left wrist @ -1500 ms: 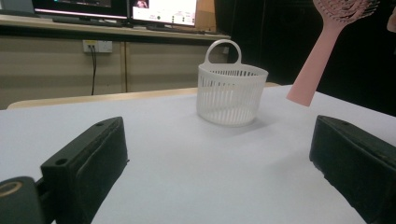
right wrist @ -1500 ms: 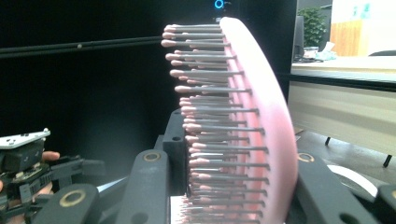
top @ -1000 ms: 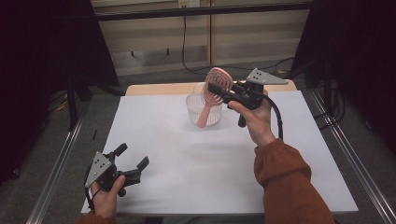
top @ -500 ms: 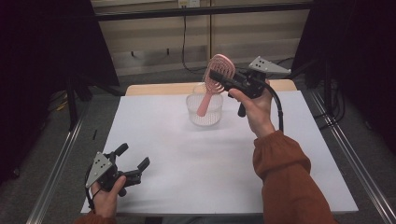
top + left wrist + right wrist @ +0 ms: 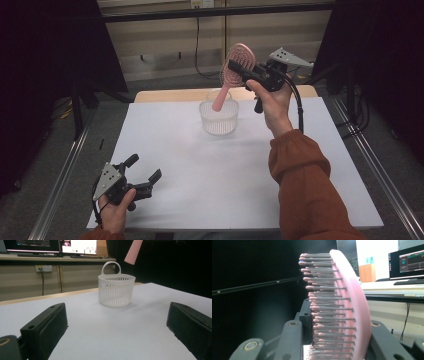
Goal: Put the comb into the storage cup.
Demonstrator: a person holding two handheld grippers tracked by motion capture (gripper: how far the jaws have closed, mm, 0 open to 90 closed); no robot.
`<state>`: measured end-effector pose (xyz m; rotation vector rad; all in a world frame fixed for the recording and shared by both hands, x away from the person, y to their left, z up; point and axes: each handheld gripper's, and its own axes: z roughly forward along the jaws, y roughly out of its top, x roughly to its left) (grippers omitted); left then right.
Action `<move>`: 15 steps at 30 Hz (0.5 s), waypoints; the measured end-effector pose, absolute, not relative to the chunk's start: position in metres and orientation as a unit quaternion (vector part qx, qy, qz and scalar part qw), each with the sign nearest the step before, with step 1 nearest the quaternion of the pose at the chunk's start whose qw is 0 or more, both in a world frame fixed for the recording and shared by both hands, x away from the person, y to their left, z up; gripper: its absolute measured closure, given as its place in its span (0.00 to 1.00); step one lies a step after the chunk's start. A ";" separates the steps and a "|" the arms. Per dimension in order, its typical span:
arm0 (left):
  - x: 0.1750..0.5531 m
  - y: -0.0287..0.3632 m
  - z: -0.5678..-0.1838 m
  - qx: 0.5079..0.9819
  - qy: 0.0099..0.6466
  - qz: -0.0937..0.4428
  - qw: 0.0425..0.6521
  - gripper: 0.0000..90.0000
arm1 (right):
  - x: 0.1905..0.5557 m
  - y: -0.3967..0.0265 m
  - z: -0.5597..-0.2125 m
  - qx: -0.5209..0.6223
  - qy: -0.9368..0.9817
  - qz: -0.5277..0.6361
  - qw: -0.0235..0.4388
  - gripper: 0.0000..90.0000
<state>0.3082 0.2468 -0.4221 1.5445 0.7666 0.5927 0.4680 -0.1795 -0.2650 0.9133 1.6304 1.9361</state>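
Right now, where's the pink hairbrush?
High view: the pink plastic hairbrush is in the air, clamped by its head in the right tongs, handle angled down over the white slotted basket.

From my station the white table (image 5: pixel 200 165) reads evenly lit, shadows faint; the surroundings from nine to three o'clock fall black. The hairbrush (image 5: pixel 342 307) sits soft and out of focus at twelve o'clock, and the monitors (image 5: pixel 52 246) glare overexposed.

A white table top (image 5: pixel 175 150) is set on a wooden desk (image 5: pixel 165 95) with metal rails (image 5: pixel 60 185) at both sides. A beige panelled wall (image 5: pixel 165 50) with a hanging cable (image 5: pixel 196 45) is seen behind. Lit monitors (image 5: pixel 50 245) are placed on a shelf. Grey floor (image 5: pixel 45 150) is seen; surroundings are dark.
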 end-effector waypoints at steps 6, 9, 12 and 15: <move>0.308 0.245 -0.422 0.672 0.332 0.256 0.611 0.04 | 0.475 -0.176 -0.267 0.338 0.586 0.698 0.233 0.72; 0.309 0.246 -0.422 0.670 0.337 0.251 0.612 0.04 | 0.477 -0.173 -0.273 0.331 0.587 0.700 0.234 0.72; 0.309 0.247 -0.422 0.670 0.336 0.254 0.611 0.04 | 0.479 -0.171 -0.280 0.332 0.588 0.699 0.234 0.72; 0.309 0.247 -0.422 0.670 0.333 0.254 0.612 0.04 | 0.482 -0.170 -0.287 0.337 0.589 0.695 0.236 0.72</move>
